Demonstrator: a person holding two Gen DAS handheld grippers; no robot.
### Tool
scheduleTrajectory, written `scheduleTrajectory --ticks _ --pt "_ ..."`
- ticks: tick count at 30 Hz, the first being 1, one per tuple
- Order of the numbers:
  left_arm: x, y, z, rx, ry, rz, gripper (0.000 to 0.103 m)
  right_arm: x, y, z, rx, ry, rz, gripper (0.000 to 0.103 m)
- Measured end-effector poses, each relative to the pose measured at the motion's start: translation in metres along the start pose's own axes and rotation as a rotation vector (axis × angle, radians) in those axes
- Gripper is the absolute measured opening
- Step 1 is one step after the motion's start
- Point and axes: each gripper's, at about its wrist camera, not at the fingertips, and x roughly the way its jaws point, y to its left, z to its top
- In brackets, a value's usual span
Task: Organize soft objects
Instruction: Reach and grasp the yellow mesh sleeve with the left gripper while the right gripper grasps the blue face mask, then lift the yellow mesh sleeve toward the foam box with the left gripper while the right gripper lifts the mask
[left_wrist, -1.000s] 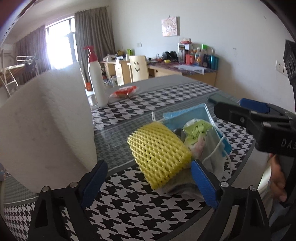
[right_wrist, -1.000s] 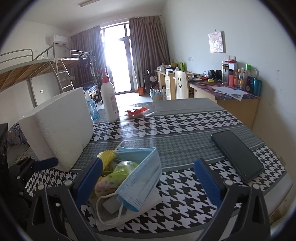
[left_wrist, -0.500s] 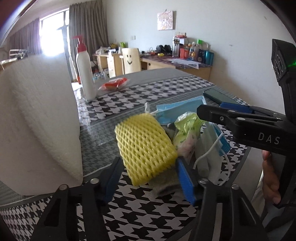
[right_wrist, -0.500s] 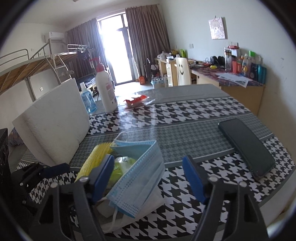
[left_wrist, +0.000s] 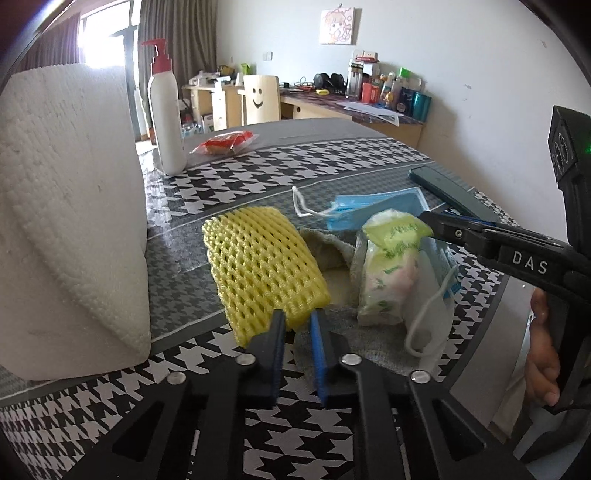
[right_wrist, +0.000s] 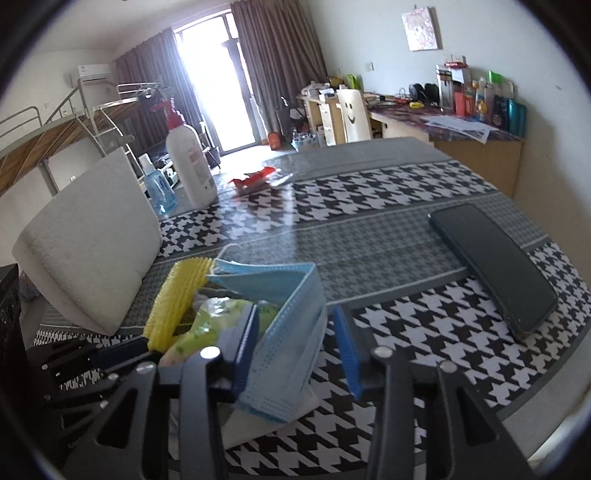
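A pile of soft things lies on the houndstooth table. My left gripper (left_wrist: 297, 325) is shut on the near edge of the yellow foam net sleeve (left_wrist: 260, 266). Beside the sleeve lie a grey cloth (left_wrist: 328, 251), a green tissue pack (left_wrist: 388, 266) and a blue face mask (left_wrist: 373, 208). My right gripper (right_wrist: 295, 343) is partly open, its fingers on either side of the blue mask (right_wrist: 284, 325), which hangs between them. The sleeve (right_wrist: 173, 302) and the tissue pack (right_wrist: 210, 321) show to its left.
A large white foam block (left_wrist: 66, 206) stands at the left, close to the pile. A white pump bottle (left_wrist: 166, 114) and a red snack packet (left_wrist: 221, 142) are further back. A dark phone (right_wrist: 491, 266) lies at the right near the table edge.
My left gripper has closed on the near edge of the yellow sleeve. My right gripper has narrowed and moved in around the blue mask.
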Motion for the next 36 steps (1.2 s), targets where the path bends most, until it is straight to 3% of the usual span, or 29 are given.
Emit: scheduleTrajectory --ticks 7,10,13,22,25,27,29,36 --pt "0.001 0.004 -0.002 -0.014 0.008 -0.013 0.005 0.005 -0.005 -0.002 0.022 0.033 -0.004 0.036" --pt "0.001 0.005 -0.002 -0.019 0.005 -0.020 0.001 0.006 -0.004 -0.003 0.017 0.043 -0.010 0.014" --pt "-0.003 0.006 -0.001 -0.020 -0.012 -0.028 0.000 0.001 -0.002 -0.003 0.012 0.034 -0.019 0.008" --pt "-0.023 0.003 0.007 -0.018 -0.080 -0.024 0.003 -0.020 0.001 0.001 0.009 -0.031 -0.035 0.005" --pt "-0.019 0.001 0.011 -0.006 -0.076 0.007 0.023 -0.022 0.002 0.001 0.008 -0.038 -0.036 0.005" --pt "-0.017 0.000 0.013 -0.012 -0.080 0.022 0.055 -0.021 0.002 0.001 0.006 -0.038 -0.037 0.005" --pt "-0.015 0.000 0.016 -0.021 -0.087 0.039 0.061 -0.022 0.001 0.001 0.008 -0.040 -0.040 0.005" --pt "0.004 0.005 0.023 -0.062 -0.040 0.087 0.062 -0.033 -0.008 0.001 0.024 -0.068 -0.035 0.005"
